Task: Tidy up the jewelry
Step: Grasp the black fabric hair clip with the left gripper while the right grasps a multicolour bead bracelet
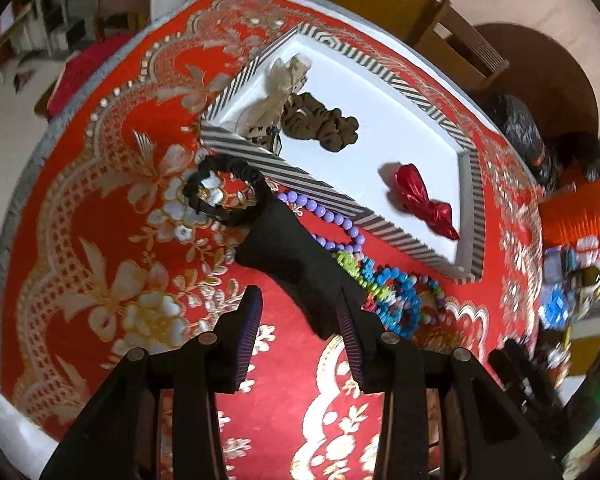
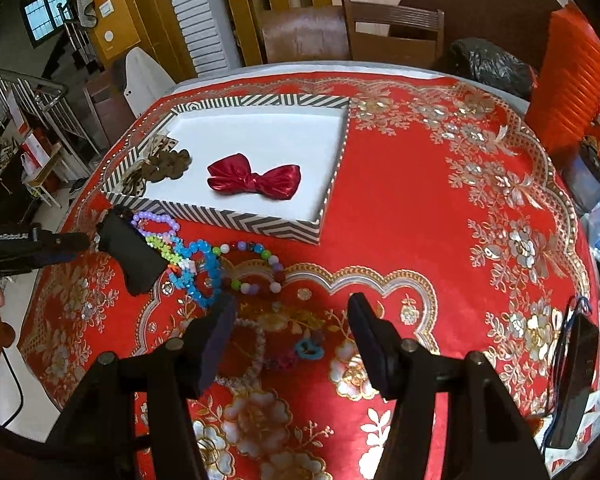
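A striped white tray [image 1: 466, 184] [image 2: 236, 218] holds a red bow [image 1: 424, 202] [image 2: 256, 182], a brown scrunchie [image 1: 320, 124] [image 2: 170, 164] and a beige bow [image 1: 278, 92]. In front of it lie a black scrunchie [image 1: 224, 188], a black cloth piece [image 1: 300, 264] [image 2: 134, 252], purple beads [image 1: 332, 216] [image 2: 156, 220] and several coloured bead bracelets [image 1: 396, 296] [image 2: 204, 268]. My left gripper [image 1: 298, 320] is open above the cloth piece and also shows in the right wrist view [image 2: 66, 244]. My right gripper [image 2: 290, 312] is open above a pearl bracelet [image 2: 244, 352] and small blue ring [image 2: 310, 350].
The red and gold tablecloth [image 2: 420, 220] covers a round table. An orange plastic stack [image 2: 568, 84] and a black bag [image 2: 488, 66] stand at the far right. A black phone [image 2: 572, 376] lies at the right edge. Wooden chairs [image 2: 392, 32] stand behind the table.
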Demonstrator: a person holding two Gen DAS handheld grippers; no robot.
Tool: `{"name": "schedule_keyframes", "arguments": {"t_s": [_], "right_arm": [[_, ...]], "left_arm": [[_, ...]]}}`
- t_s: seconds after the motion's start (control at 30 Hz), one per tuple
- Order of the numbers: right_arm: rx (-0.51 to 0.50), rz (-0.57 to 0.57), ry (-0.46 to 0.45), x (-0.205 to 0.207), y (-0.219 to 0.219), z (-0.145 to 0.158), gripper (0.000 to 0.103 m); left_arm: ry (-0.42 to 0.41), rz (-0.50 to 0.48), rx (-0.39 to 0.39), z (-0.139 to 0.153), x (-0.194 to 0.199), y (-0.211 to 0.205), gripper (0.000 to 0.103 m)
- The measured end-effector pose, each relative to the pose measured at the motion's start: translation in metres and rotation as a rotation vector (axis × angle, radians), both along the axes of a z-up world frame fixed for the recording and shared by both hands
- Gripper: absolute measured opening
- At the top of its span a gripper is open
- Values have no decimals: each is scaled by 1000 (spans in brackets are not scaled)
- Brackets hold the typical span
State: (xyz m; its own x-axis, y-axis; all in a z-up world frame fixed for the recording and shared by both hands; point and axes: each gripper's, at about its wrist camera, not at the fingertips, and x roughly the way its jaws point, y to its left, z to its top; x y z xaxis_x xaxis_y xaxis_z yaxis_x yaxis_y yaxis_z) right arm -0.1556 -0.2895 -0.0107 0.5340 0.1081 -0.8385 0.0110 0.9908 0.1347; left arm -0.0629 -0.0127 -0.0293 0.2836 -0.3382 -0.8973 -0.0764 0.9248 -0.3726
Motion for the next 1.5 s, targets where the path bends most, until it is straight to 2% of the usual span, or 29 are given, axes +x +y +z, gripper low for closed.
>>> {"name": "schedule_keyframes", "arguments": {"t_s": [0.17,0.27,0.37,0.5,0.63,0.7,0.73,0.77,0.8,0.87,0.93,1.17,1.5], "right_arm": [[-11,35,13,16,3,-11,61],[-17,53,41,28,4,-24,61],[-33,61,65,40,6,-35,61],[-42,80,80,54,11,-45,58],[-95,121,96,66,24,-57,44],[-115,124,108,71,26,-62,31],[-115,122,116,72,26,-64,20],[-103,117,119,74,25,-66,14],[-100,112,111,74,24,-66,12],[-93,113,111,74,23,-66,10],[-68,102,106,74,20,-63,9],[47,107,11,61,10,-15,9],[68,101,-63,53,1,29,9]], "left_arm": [[65,79,-43,-21,13,0,25],[57,111,-41,-27,17,0,25],[63,117,-33,-32,21,-4,25],[109,122,-29,-47,27,-11,25],[114,110,9,-49,30,-17,25],[110,92,27,-48,31,-20,25],[107,86,29,-48,31,-21,25],[101,79,28,-48,31,-21,20],[92,63,34,-47,29,-22,11],[75,44,45,-43,27,-18,4],[64,28,38,-36,22,-12,0],[9,-9,9,-6,8,4,0],[-79,-41,24,40,11,3,0]]}}
